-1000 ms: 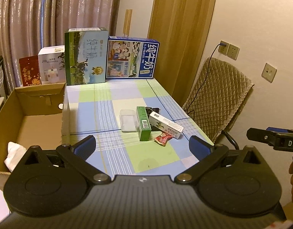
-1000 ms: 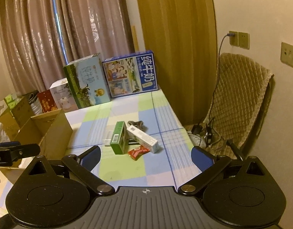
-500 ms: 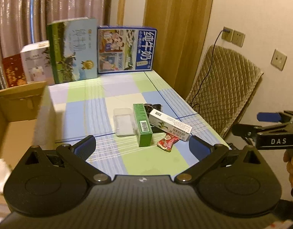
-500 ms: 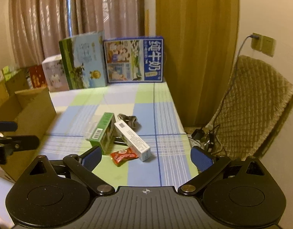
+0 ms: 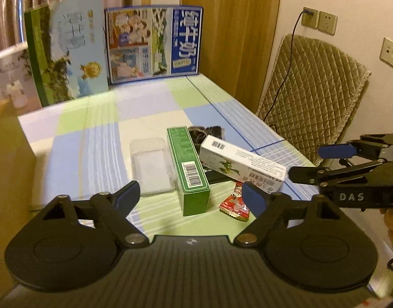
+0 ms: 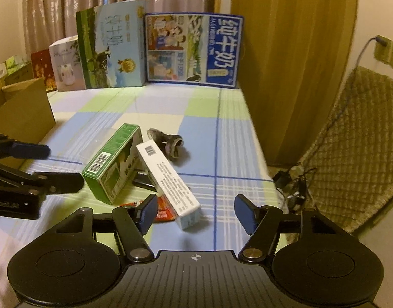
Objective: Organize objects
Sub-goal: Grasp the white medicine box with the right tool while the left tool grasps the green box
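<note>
A small pile lies mid-table: a green box point(image 5: 188, 168) point(image 6: 113, 163), a long white box point(image 5: 241, 163) point(image 6: 170, 182) leaning across it, a clear plastic case point(image 5: 151, 165), a red snack packet point(image 5: 234, 205) point(image 6: 163, 211) and a dark crumpled item point(image 5: 206, 132) point(image 6: 169, 145). My left gripper point(image 5: 191, 196) is open just in front of the green box, holding nothing. My right gripper point(image 6: 196, 211) is open around the near end of the white box, without touching it. Each gripper shows in the other's view, the right gripper point(image 5: 322, 161) and the left gripper point(image 6: 55, 165).
Two large milk cartons point(image 5: 155, 43) point(image 5: 68, 51) and a white box point(image 6: 65, 64) stand along the table's far edge. An open cardboard box point(image 6: 22, 113) adjoins the table's left side. A quilted chair point(image 5: 311, 95) and wall sockets are at the right.
Both grippers have moved forward toward the pile, which now looks larger and closer. The right gripper has come in beside the white box.
</note>
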`<state>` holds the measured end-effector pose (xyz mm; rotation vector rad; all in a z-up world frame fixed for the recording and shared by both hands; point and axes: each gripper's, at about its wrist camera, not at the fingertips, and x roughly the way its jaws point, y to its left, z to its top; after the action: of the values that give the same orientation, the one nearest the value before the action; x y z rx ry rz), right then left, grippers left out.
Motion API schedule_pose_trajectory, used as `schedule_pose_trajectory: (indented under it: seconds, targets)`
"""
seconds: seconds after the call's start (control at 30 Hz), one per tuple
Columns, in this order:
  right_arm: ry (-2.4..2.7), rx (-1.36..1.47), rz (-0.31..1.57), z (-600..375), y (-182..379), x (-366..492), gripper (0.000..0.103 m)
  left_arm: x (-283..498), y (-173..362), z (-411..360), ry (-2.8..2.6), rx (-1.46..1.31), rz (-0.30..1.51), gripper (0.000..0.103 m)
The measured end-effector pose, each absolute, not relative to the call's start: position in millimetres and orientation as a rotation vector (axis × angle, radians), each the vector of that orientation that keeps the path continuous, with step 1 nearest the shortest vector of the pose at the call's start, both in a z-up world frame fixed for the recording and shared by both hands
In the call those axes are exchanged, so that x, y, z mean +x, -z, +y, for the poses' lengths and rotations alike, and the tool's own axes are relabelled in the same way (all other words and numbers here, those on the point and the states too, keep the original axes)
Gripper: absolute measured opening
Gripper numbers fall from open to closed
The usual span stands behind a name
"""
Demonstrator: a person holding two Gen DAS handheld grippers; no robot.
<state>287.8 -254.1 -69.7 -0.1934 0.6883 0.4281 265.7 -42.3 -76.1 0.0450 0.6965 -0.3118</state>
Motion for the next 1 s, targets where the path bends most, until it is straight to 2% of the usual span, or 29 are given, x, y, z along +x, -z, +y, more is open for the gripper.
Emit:
schedule_pose_trajectory:
  seconds: [0.07,0.33,0.37,0.5,0.77,1.0]
  targets:
    - [-0.438,-0.216,0.694,-250.9,79.1,299.5,0.061,272.5,83.7,-45.6,0.318,0.062,0.701,0.078]
    - [-0.49,-0.3,0.722,-238.7,102.5,320.2,0.044,292.8,103.0,-55.1,0.324,0.108,0.728,0.062]
    - [-0.493,-0.308,0.721,-237.4,103.6,320.0,0.038,294.7,104.3,-55.8,0.325,0.113,0.731,0.055]
    - [-0.491,-0.328,0.725,-233.1,100.5,312.9,0.033,295.9,108.4,-56.8,0.329,0.123,0.745,0.027]
    - [-0.463,-0.146,0.845,-227.0,83.4,269.5,0.022,265.5,100.9,-49.6,0.296,0.129,0.791,0.025]
    - [-0.545,-0.092,0.908,-212.5,87.7,212.3,0.018,210.2,91.3,-27.9,0.278,0.105,0.818,0.025]
